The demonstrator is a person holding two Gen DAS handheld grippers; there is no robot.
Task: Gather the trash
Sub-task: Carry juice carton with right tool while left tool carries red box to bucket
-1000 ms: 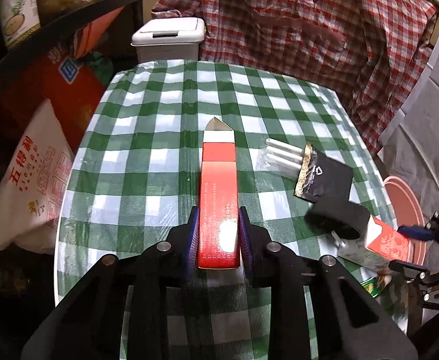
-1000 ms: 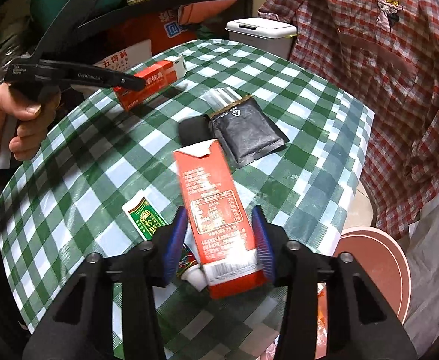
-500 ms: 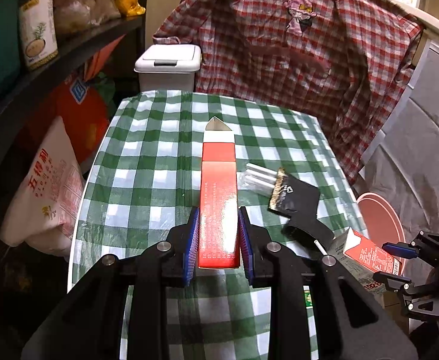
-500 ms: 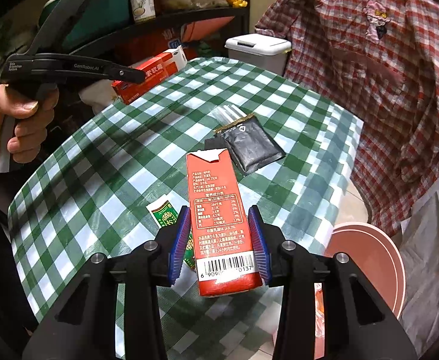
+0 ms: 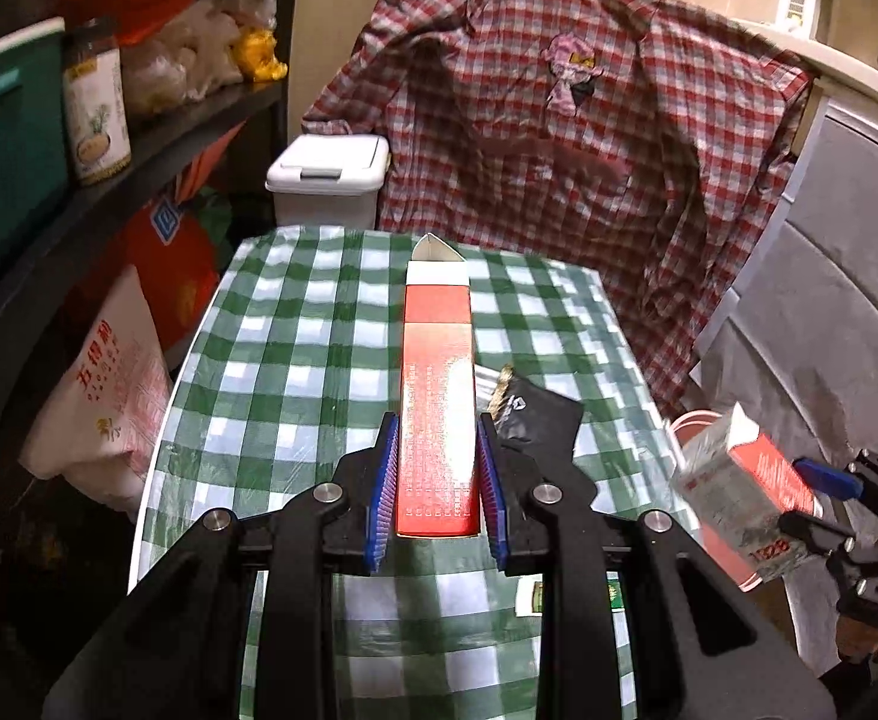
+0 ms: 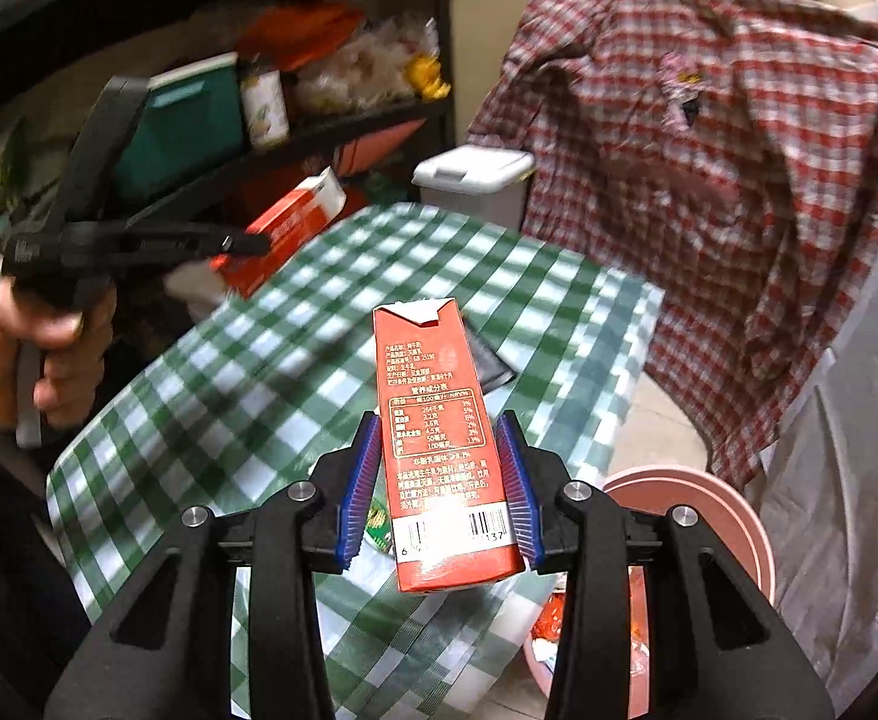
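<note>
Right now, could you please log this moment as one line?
left gripper: shut on red box | right gripper: shut on carton | both above table

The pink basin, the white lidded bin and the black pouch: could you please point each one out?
pink basin (image 6: 739,516): right wrist view, on its rim.
white lidded bin (image 5: 327,159): left wrist view, on its lid.
black pouch (image 5: 538,420): left wrist view, on its face.

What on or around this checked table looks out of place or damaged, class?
The black packet lies on the tablecloth with its top edge torn open, beside a small green wrapper near the table's edge. The milk carton in the right gripper has its top flaps ripped open.
</note>
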